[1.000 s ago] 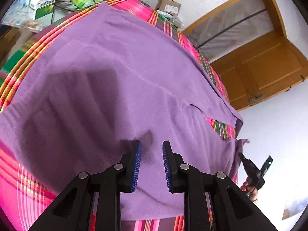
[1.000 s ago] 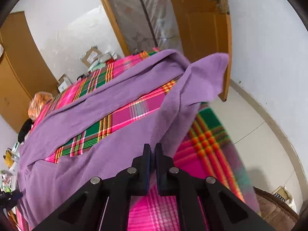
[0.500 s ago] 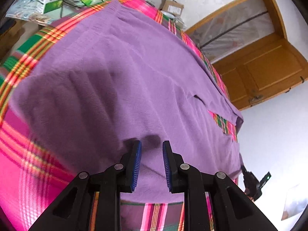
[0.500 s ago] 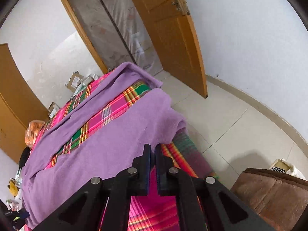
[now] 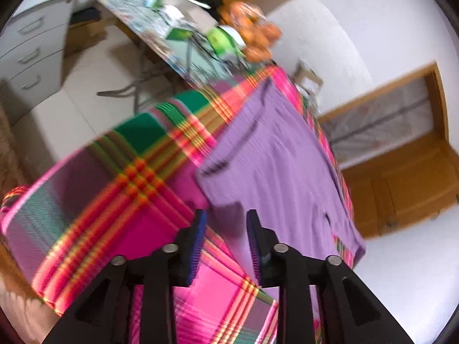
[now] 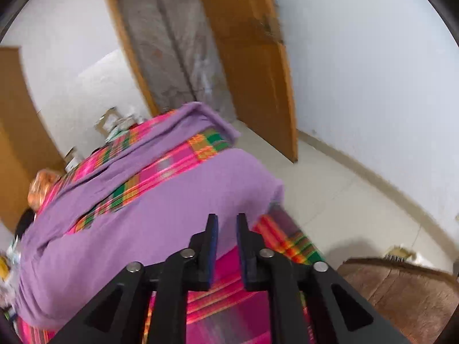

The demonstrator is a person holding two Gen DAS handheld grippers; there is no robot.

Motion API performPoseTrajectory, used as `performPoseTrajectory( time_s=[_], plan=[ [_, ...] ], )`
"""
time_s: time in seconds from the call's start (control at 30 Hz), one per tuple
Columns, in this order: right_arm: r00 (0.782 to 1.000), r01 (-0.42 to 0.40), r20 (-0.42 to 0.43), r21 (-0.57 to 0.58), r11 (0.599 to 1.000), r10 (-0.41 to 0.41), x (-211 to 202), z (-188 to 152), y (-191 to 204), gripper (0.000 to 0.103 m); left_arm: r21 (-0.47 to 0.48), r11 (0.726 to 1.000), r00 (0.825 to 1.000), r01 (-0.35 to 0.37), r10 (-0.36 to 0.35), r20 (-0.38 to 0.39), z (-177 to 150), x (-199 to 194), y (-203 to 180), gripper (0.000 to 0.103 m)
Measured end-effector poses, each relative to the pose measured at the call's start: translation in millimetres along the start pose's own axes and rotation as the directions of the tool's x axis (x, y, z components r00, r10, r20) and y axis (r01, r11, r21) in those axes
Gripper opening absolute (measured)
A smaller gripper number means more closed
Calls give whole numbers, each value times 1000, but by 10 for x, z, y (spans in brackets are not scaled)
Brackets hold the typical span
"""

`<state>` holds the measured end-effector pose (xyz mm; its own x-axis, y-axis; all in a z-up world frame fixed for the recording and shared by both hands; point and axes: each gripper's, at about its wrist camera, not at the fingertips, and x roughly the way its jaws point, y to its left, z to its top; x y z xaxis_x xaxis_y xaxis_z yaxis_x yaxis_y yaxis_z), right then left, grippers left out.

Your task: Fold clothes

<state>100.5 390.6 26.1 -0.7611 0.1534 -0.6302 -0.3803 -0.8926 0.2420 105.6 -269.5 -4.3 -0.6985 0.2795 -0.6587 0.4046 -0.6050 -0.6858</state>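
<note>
A purple garment (image 5: 281, 166) lies spread on a bed with a pink, green and orange plaid cover (image 5: 134, 183). In the left wrist view my left gripper (image 5: 225, 218) is open, just short of the garment's near corner, nothing between its fingers. In the right wrist view the purple garment (image 6: 160, 203) shows two long parts with a strip of plaid cover (image 6: 160, 172) between them. My right gripper (image 6: 226, 220) is open at the near part's end by the bed corner, holding nothing. Both views are motion-blurred.
A cluttered table (image 5: 183, 40) with boxes and an orange bag (image 5: 255, 37) stands past the bed's far end, grey drawers (image 5: 31, 54) to its left. A wooden door (image 6: 252, 57) stands open beside the bed. A brown cushion (image 6: 401, 295) lies low right, on tiled floor (image 6: 338, 195).
My right gripper has opened and let go of the purple fabric it held, which now lies on the bed. My left gripper has pulled back to the garment's corner, staying open.
</note>
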Motion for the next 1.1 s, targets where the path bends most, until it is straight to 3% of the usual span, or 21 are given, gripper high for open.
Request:
performPoseTrajectory(
  time_s=[0.1, 0.2, 0.3, 0.4, 0.53, 0.63, 0.73, 0.9, 1.03, 1.1],
  plan=[
    [997, -81, -3, -110, 991, 81, -113, -66, 361, 19, -65, 998, 1000, 20, -20, 9, 47, -28, 123, 36],
    [973, -230, -83, -236, 944, 216, -128, -221, 856, 28, -97, 994, 999, 46, -47, -5, 76, 32, 163, 38],
    [919, -393, -188, -363, 845, 347, -136, -439, 1430, 29, -130, 991, 999, 39, -41, -12, 114, 90, 184, 39],
    [882, -471, -257, -454, 757, 395, -152, -699, 1874, 31, -125, 991, 999, 45, -47, -13, 152, 117, 200, 40],
    [829, -559, -352, -553, 618, 435, -174, -1045, 2454, 36, -113, 992, 999, 48, -48, -1, 198, 122, 186, 40],
    [786, -618, -425, -568, 544, 450, -196, -1275, 2761, 36, -117, 992, 999, 51, -51, -3, 191, 124, 189, 40],
    [774, -631, -458, -608, 482, 437, -216, -1490, 2995, 36, -106, 993, 998, 51, -53, -16, 192, 152, 161, 40],
    [748, -660, -498, -622, 421, 438, -312, -1672, 3222, 41, -33, 999, 1000, 22, -22, -22, 204, 208, 36, 40],
    [730, -679, -526, -628, 380, 436, -352, -1769, 3392, 41, -27, 999, 999, 18, -19, -27, 233, 249, -5, 41],
    [732, -677, -532, -638, 367, 425, -367, -1828, 3464, 42, -25, 1000, 999, 16, -17, -30, 247, 269, -24, 41]
  ],
)
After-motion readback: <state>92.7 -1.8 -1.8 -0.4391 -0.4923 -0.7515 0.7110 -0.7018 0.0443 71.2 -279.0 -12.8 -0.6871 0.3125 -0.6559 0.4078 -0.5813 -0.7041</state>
